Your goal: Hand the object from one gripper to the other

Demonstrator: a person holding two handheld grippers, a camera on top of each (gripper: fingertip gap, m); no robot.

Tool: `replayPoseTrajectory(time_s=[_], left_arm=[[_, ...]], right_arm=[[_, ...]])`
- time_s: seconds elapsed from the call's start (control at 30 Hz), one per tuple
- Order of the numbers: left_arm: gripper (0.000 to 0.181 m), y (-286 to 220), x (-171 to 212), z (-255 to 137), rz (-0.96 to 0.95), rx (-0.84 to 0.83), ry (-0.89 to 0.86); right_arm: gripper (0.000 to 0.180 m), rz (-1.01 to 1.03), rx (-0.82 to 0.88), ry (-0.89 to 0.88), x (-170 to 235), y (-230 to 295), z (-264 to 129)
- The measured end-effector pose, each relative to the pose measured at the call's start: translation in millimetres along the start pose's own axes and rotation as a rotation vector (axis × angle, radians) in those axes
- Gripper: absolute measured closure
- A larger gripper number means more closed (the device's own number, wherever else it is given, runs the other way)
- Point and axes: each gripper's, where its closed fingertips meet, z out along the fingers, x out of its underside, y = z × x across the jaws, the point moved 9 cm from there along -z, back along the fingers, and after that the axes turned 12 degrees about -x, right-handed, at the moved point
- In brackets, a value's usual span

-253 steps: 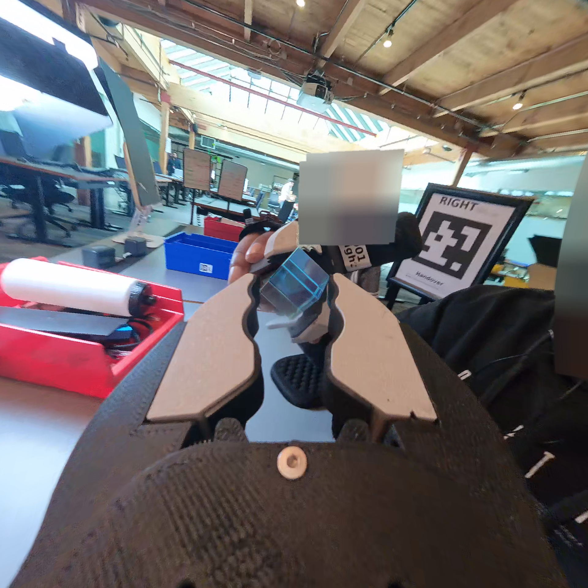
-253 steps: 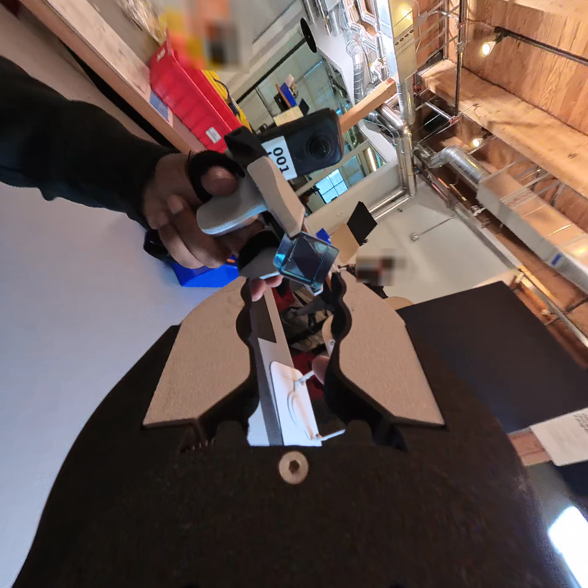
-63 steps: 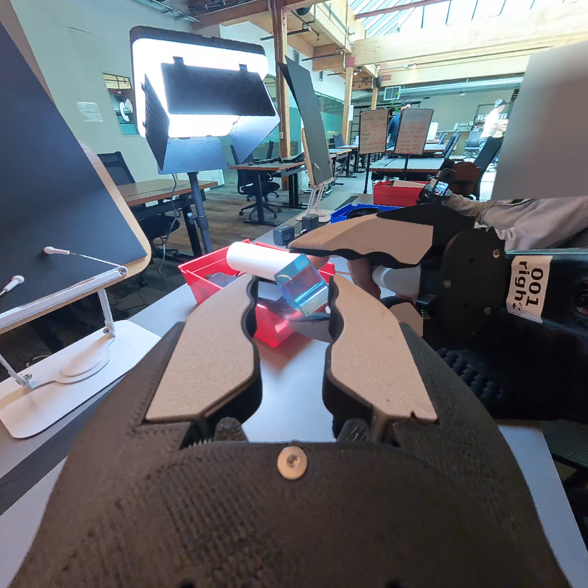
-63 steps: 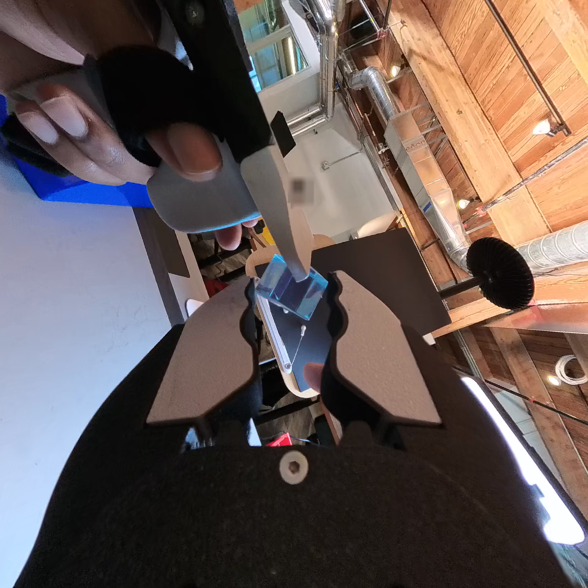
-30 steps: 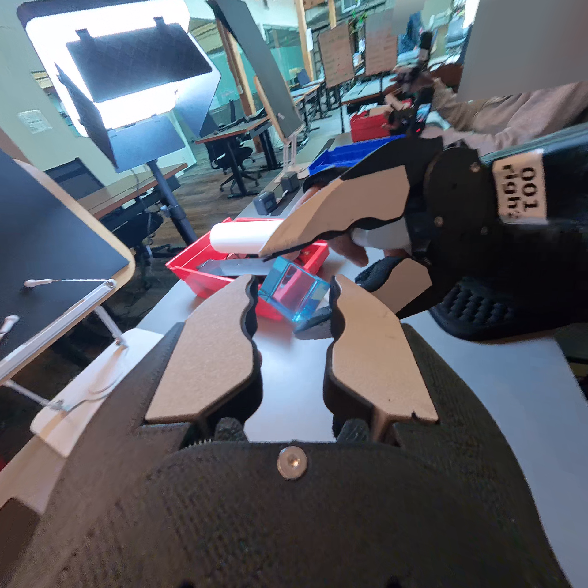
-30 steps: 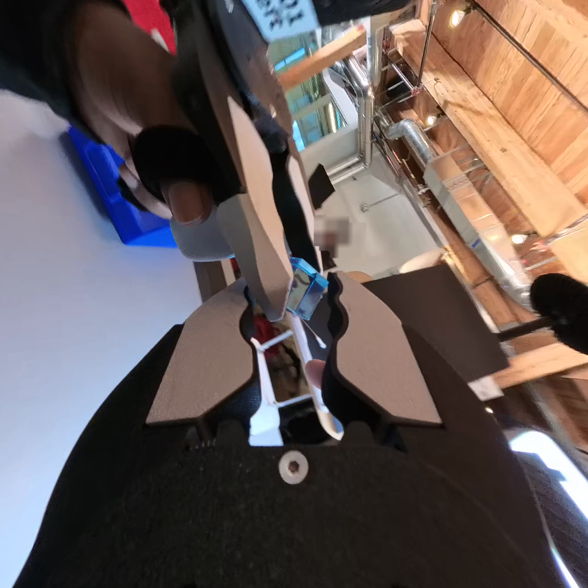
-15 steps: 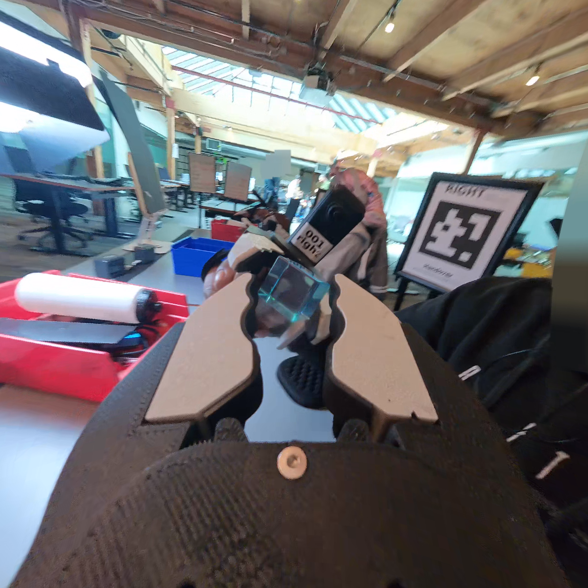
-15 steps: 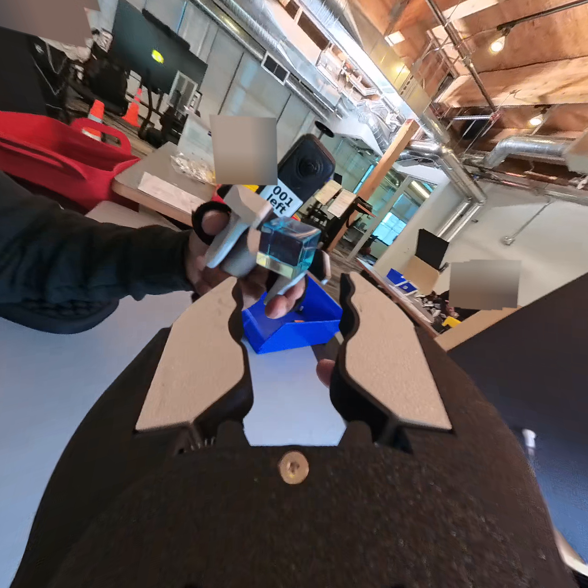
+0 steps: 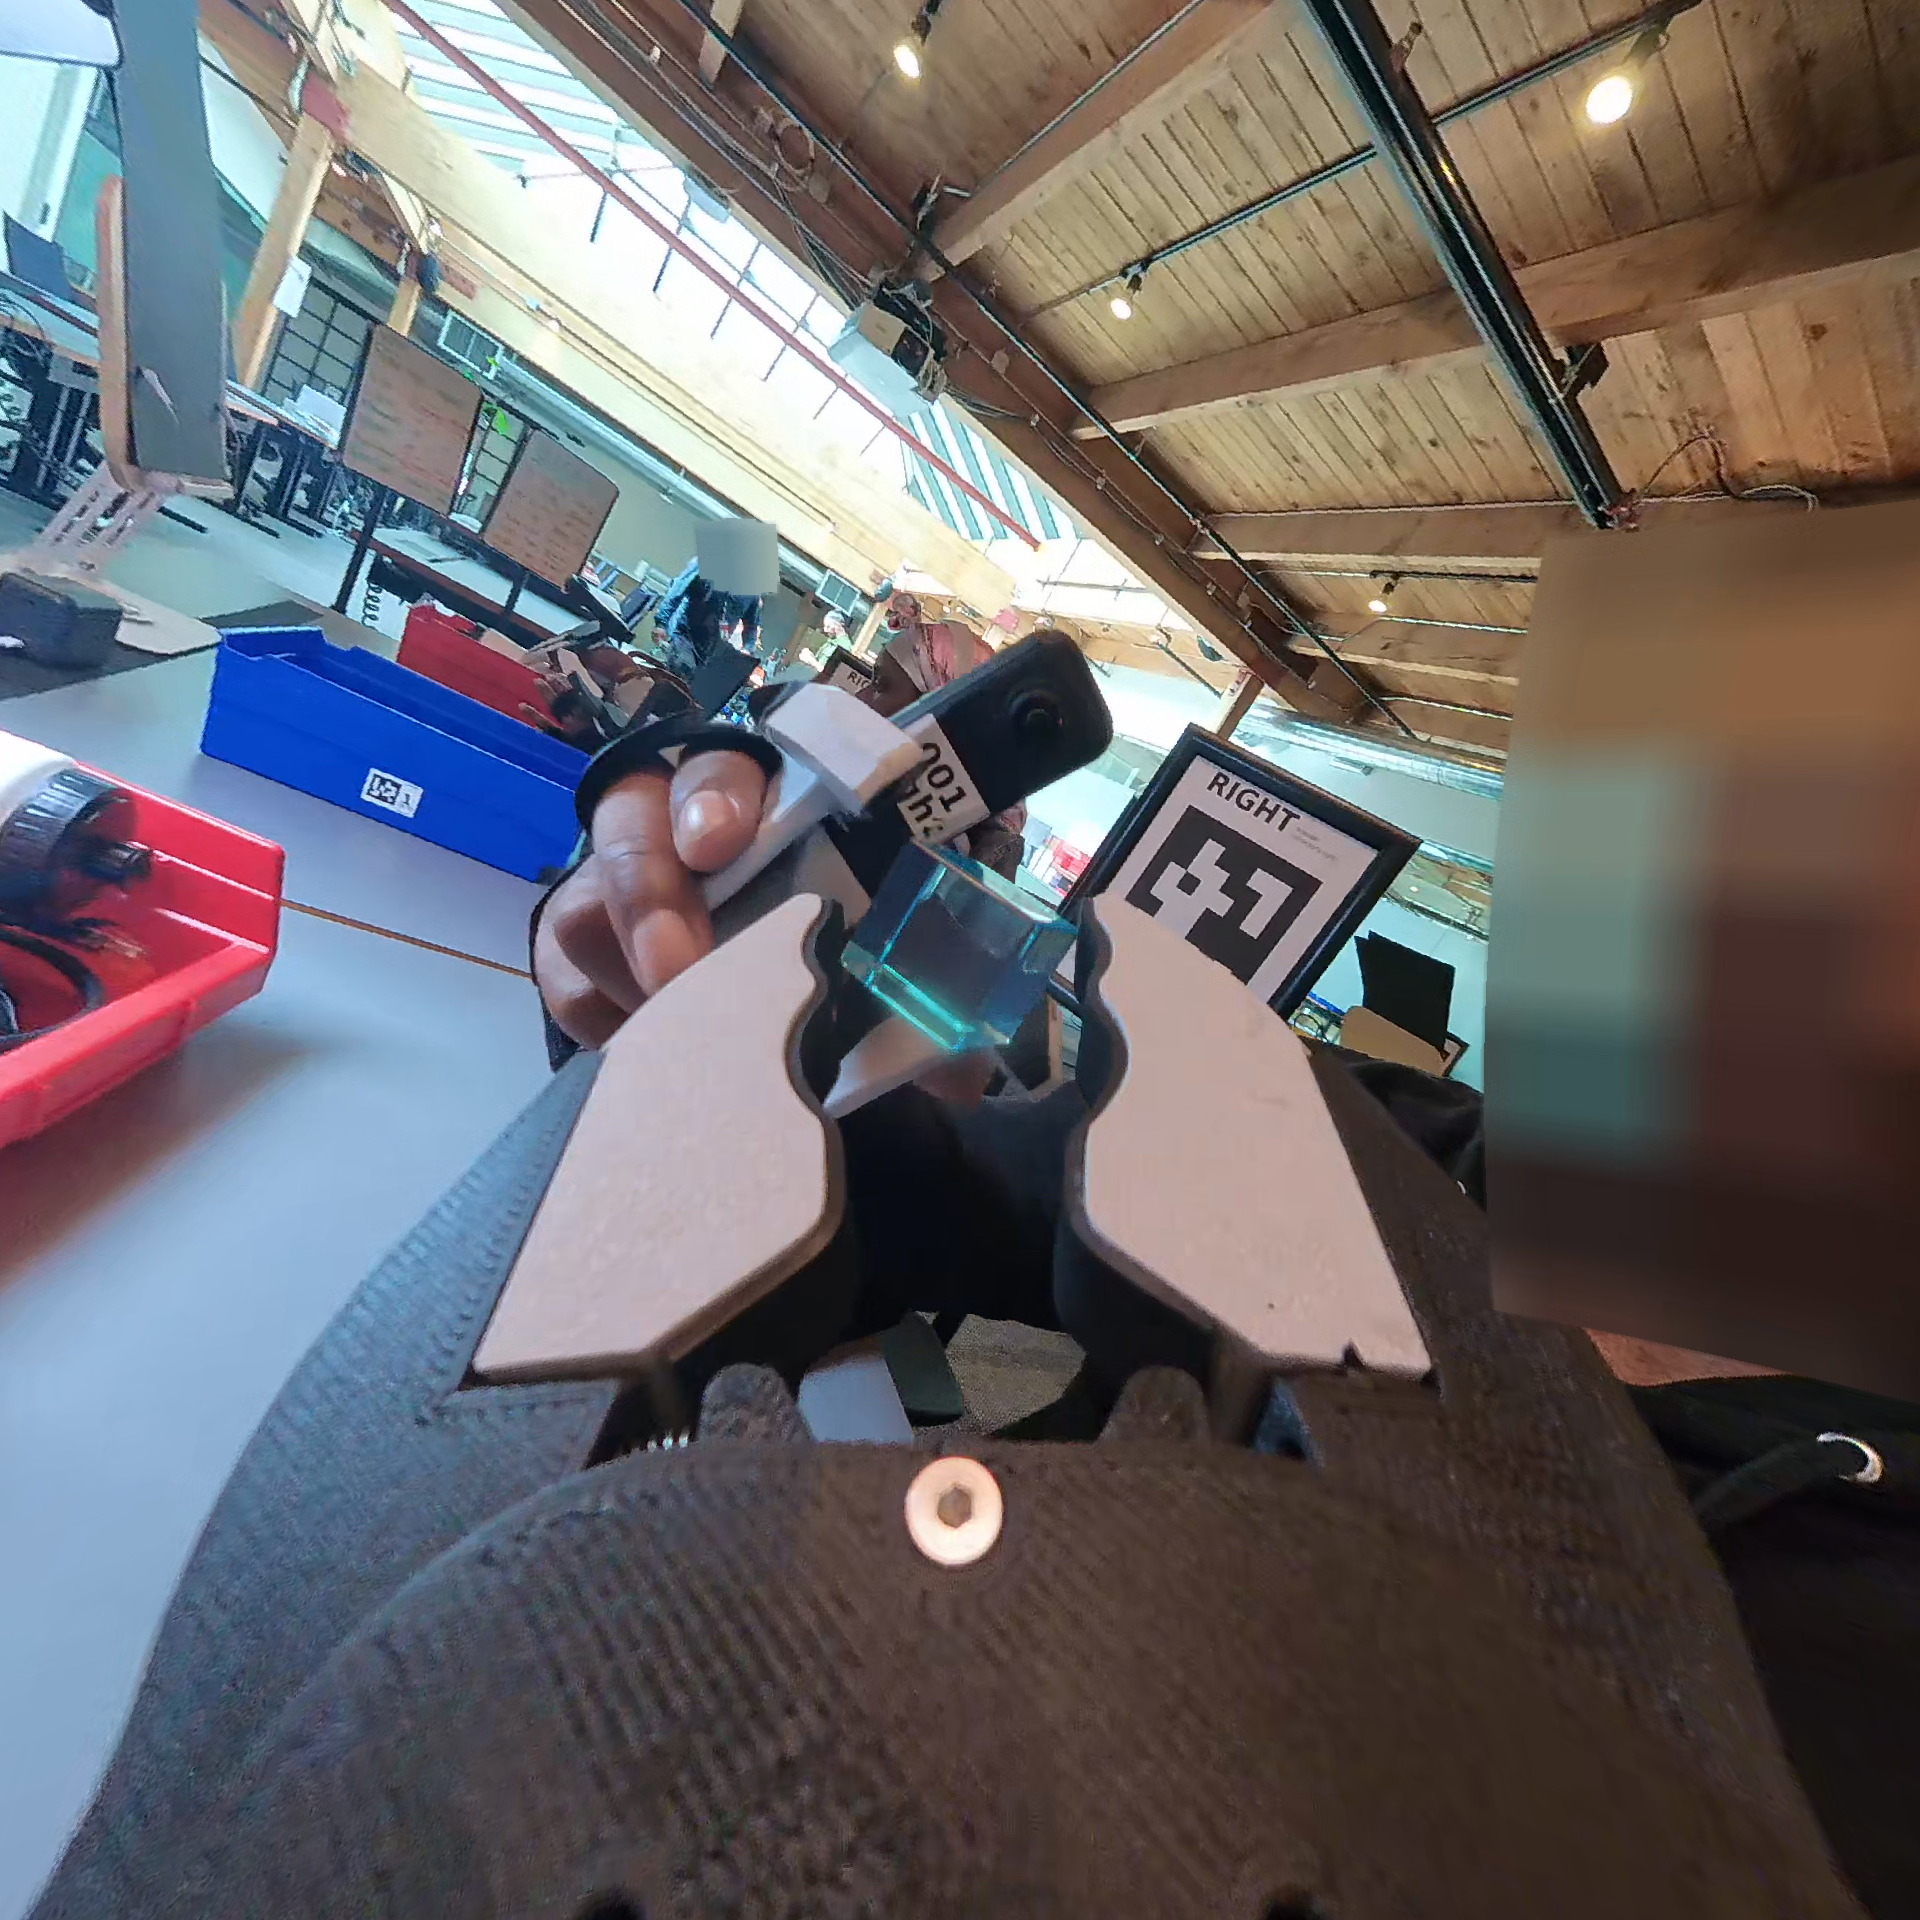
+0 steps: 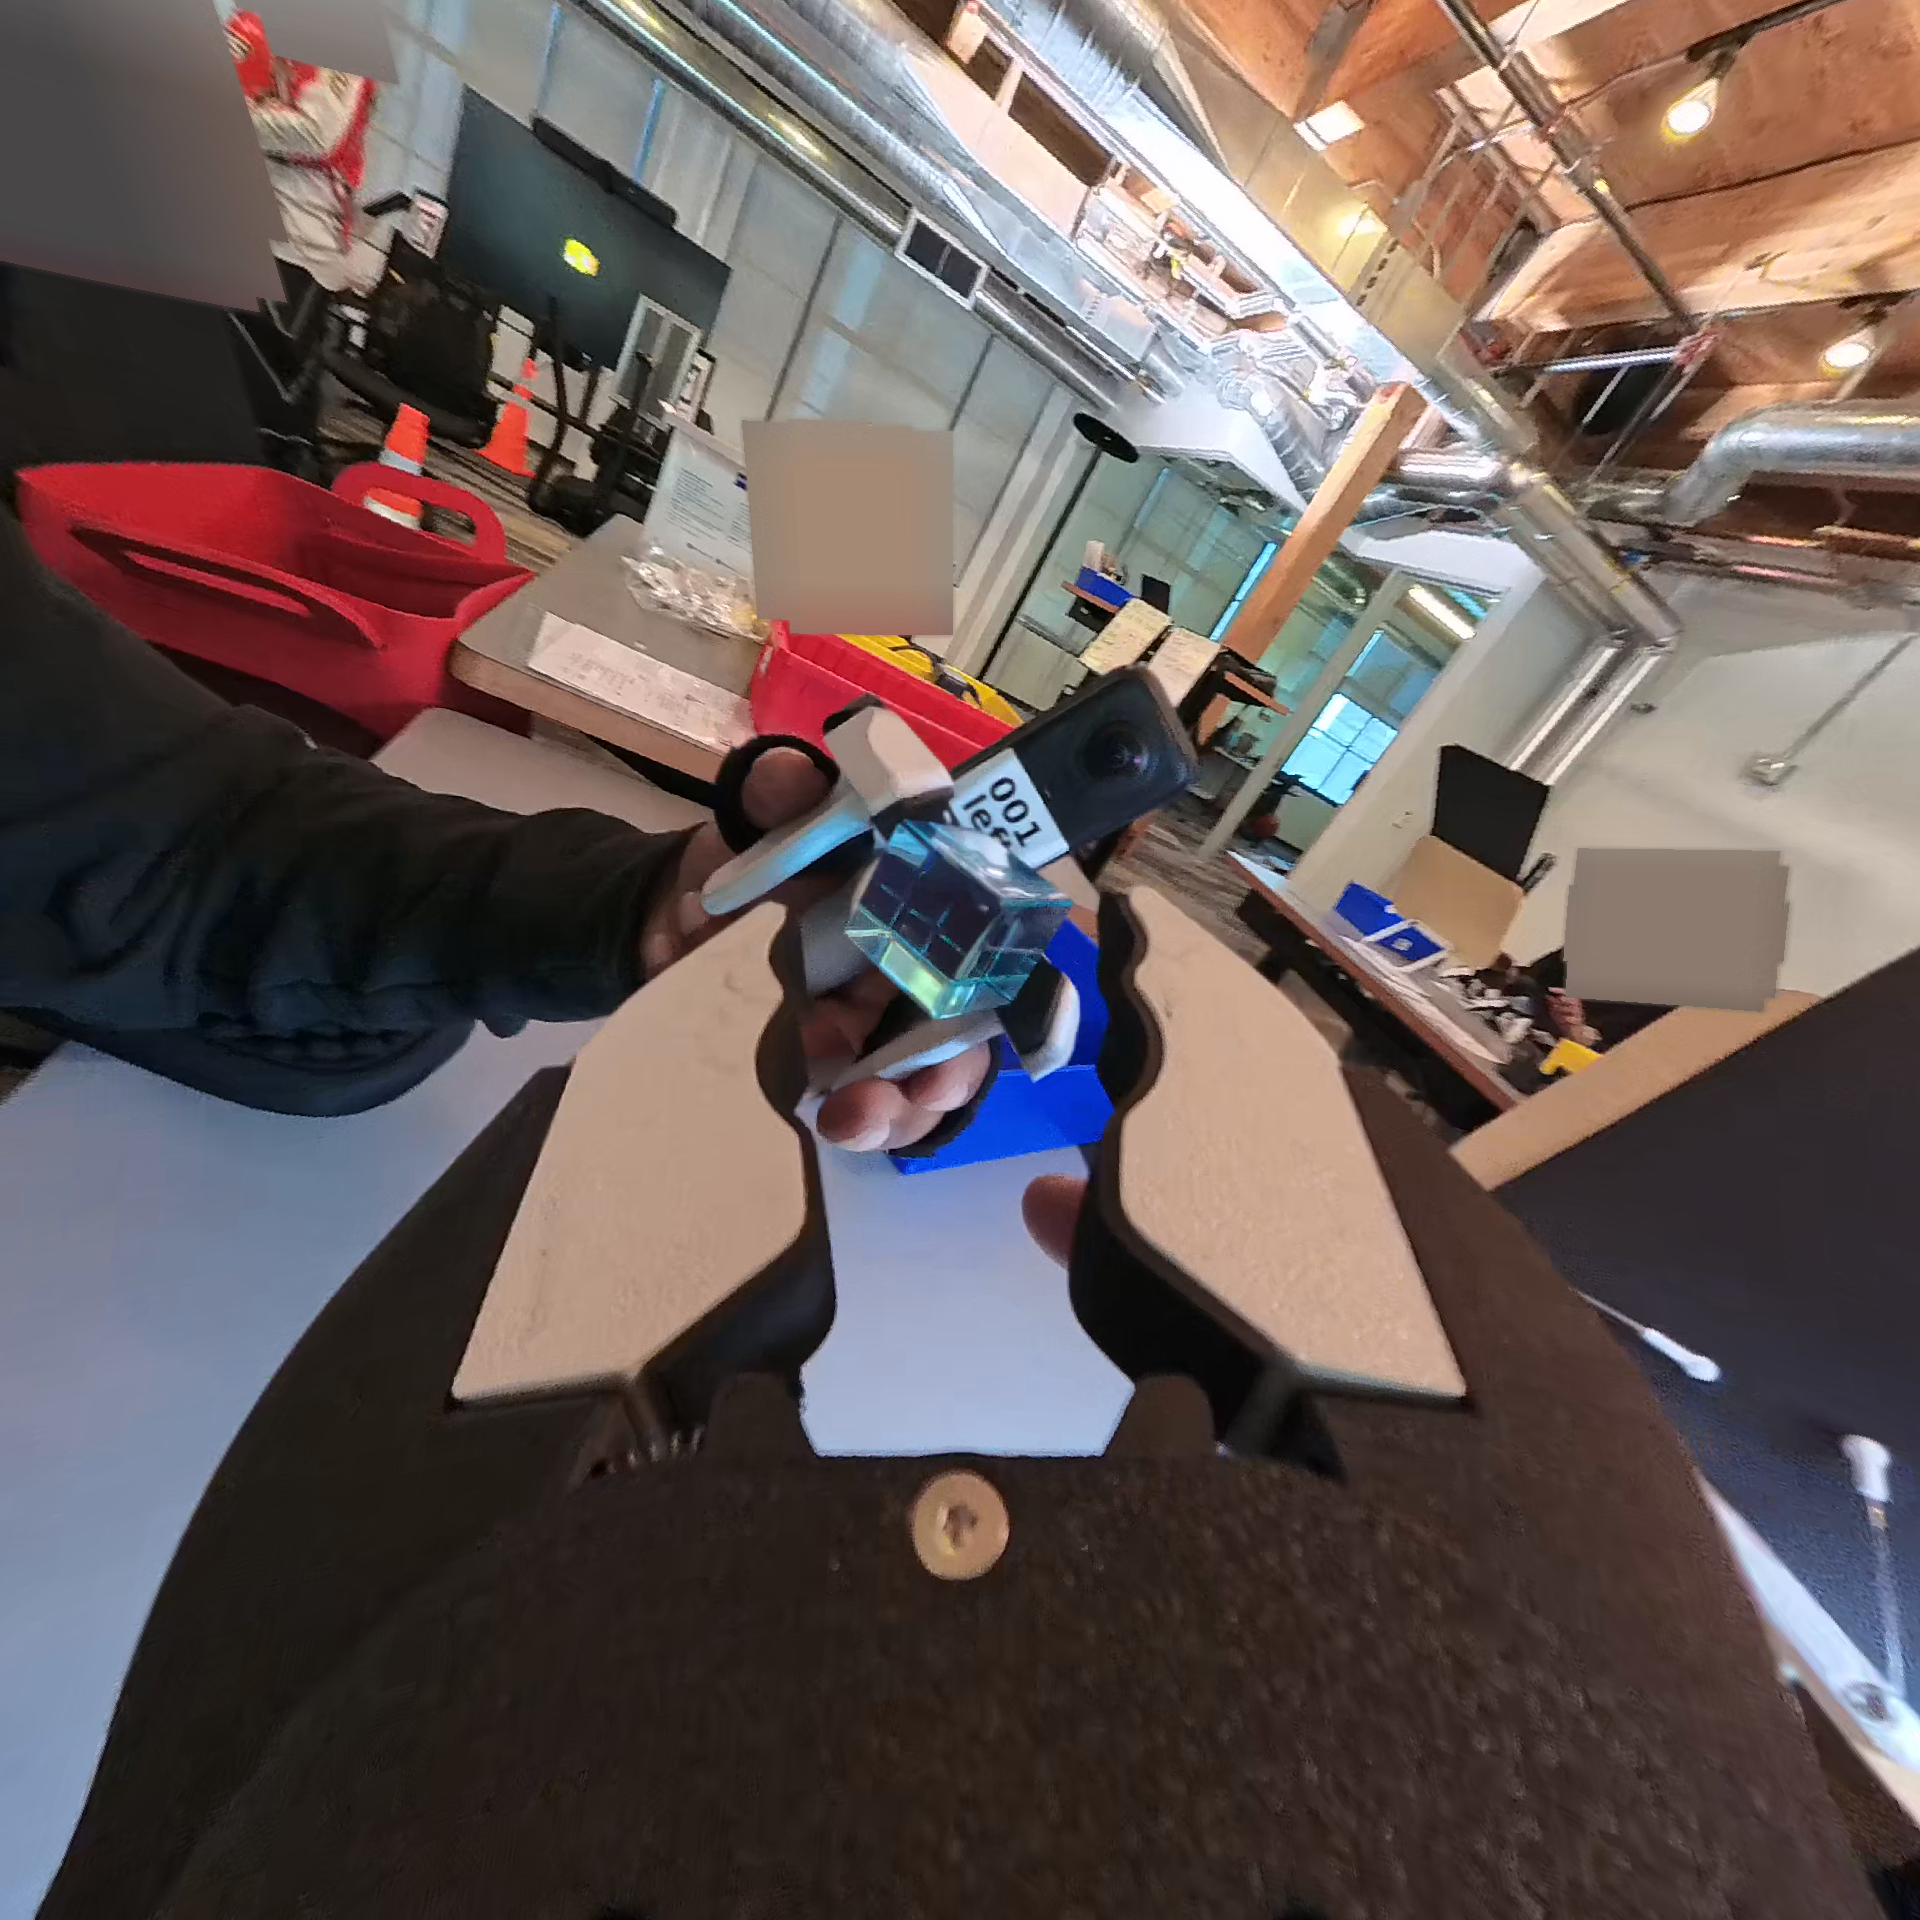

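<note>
Glass-clear and blue-tinged: looking at a cube (image 9: 956, 961) hanging in the air above the grey bench (image 9: 208, 1195), being pinched side to side in the jaws of the left gripper (image 9: 951, 940). Seeing, from the right wrist view, the right gripper (image 10: 951, 935) straddling that cube with its jaws spread, a thin gap showing on each side, and lying crosswise to the left pair, so facing the two free faces.

Judging the step in hand to be the closing of the right jaws. Doing it well:
- centring the cube between the pads first;
- squaring the pads flat to its faces and not to an edge, since the cube is sitting somewhat tilted;
- closing slowly;
- keeping the left pinch firm until the right one is bearing fully;
- only then easing the left jaws apart and drawing straight back.

Guarding against the slick faces squirting the cube out, with only the hard bench lying beneath, and a blue bin (image 9: 384, 758) and a red tray (image 9: 135, 935) standing off to the left.
</note>
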Motion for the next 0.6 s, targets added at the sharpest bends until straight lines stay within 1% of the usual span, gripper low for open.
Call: replayPoseTrajectory(time_s=[0.23, 0.37, 0.6], left_arm=[[0.137, -1.1, 4.8, 5.4, 0.0, 0.016, 0.031], [0.137, -0.9, 5.3, 6.1, -0.004, 0.019, 0.036], [0.137, -0.5, 4.7, 6.1, -0.019, 0.015, 0.034]], right_arm=[[0.127, 0.049, -0.049, 0.002, 3.8, 0.8, 2.8], [0.136, 0.028, -0.043, 0.014, 5.3, 2.0, 3.7], [0.133, -0.005, -0.009, 0.032, 3.8, 1.7, 3.5]])
